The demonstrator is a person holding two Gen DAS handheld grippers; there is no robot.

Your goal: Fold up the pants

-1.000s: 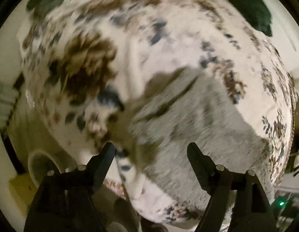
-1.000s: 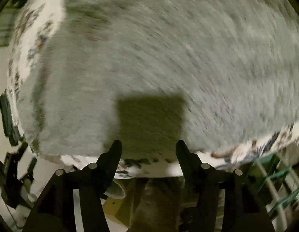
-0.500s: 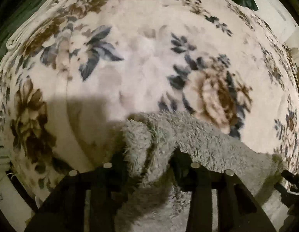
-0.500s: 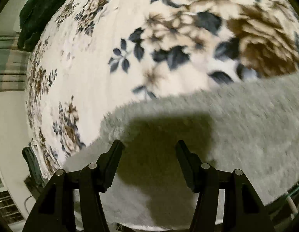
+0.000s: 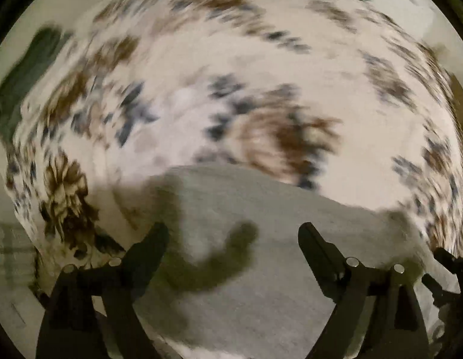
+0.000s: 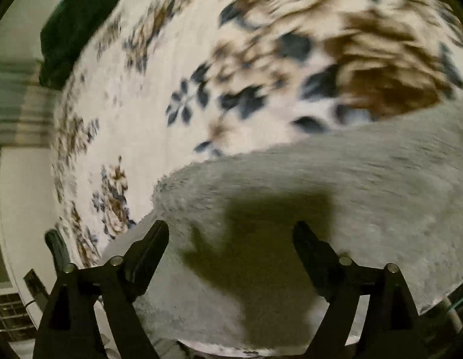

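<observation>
The grey fleece pants (image 5: 276, 239) fill the lower half of both frames, lying on a floral blanket (image 5: 201, 74) (blurred). The left hand-held gripper (image 5: 232, 233) and right hand-held gripper (image 6: 231, 230) both gape wide, holding nothing.

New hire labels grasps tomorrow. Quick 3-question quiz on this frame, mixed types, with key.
1. True or false: the left gripper is clamped on the grey fleece pants.
2. What do the pants lie on? A) bare wooden floor B) floral blanket C) metal rack
3. Fill in: in the right wrist view, the right gripper has its jaws ____ above the pants.

Key
1. False: its jaws stand wide apart with nothing between them.
2. B
3. open
</observation>
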